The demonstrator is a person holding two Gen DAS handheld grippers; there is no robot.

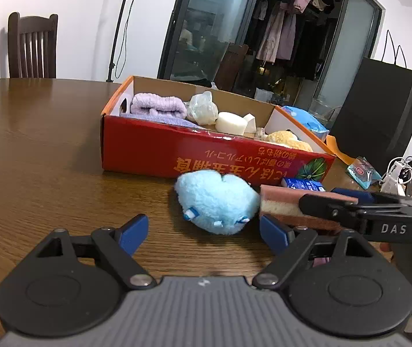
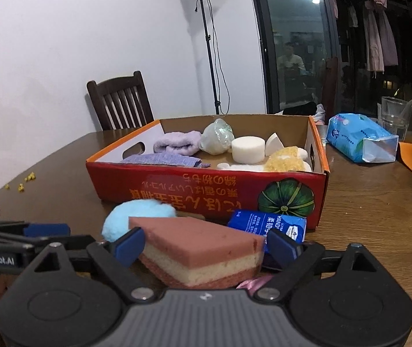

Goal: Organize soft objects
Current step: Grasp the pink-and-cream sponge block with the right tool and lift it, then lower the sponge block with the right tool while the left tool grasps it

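Your left claw (image 1: 203, 232) stands released and wide, low over the brown wooden surface (image 1: 47, 159), with the fluffy light-blue plush toy (image 1: 216, 201) lying just ahead of its blue pads, apart from both. Your right claw (image 2: 203, 247) is also spread wide, its jaws having just been opening; the wedge-shaped layered sponge, pink on top and cream in the middle (image 2: 203, 253), sits between its pads. The left pad looks to be against the sponge's edge, though you cannot be sure from this angle, and the right pad stands clear. The sponge rests on the surface just beside the plush toy. A small blue tissue pack (image 2: 266, 225) lies behind the sponge, against the red cardboard box with a pumpkin print (image 2: 206, 193). Inside that box are a folded lilac towel (image 2: 177, 143), a white round foam puck (image 2: 248, 149) and a yellow fuzzy item (image 2: 285, 159).
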